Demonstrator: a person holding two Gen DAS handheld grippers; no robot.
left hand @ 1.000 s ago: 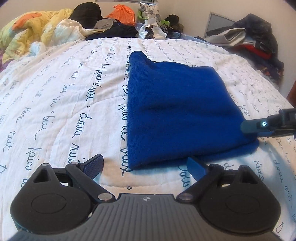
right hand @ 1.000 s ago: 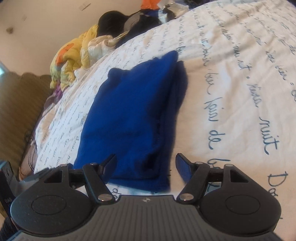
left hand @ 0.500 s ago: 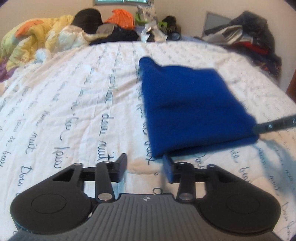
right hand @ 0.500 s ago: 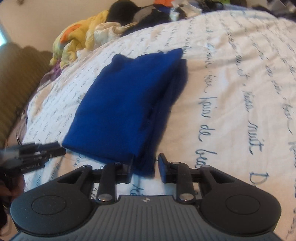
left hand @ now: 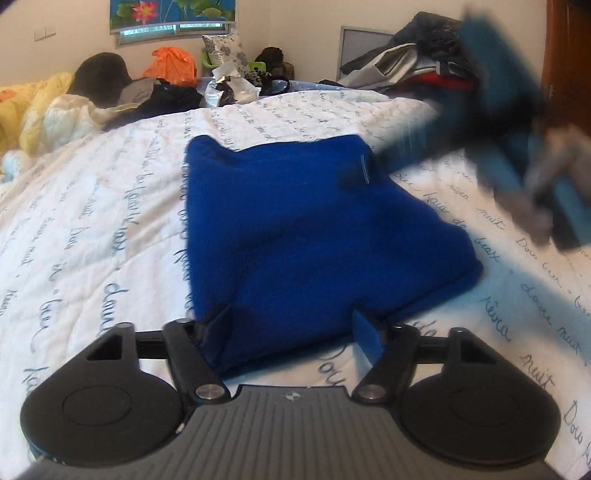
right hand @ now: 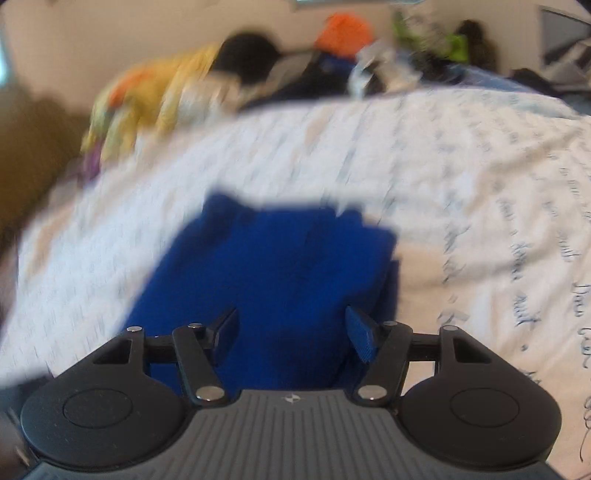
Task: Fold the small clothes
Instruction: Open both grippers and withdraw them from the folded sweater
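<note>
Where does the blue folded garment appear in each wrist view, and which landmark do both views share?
Left wrist: blue garment fills the centre, its near edge between the left gripper's fingers.
Right wrist: lower centre, blurred, reaching between the right gripper's fingers.
Shared landmark: orange bag at the far wall.

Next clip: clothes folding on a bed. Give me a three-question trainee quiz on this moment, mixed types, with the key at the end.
1. True or false: the blue cloth lies on a bare wooden table.
2. What sits between the fingers of the left tongs? A blue cloth, B a pillow, C nothing.
3. What colour is the bag beyond the white bedspread?
Key: 1 false, it lies on the bedspread. 2 A; those jaws stand open and have just been opening. 3 orange.
</note>
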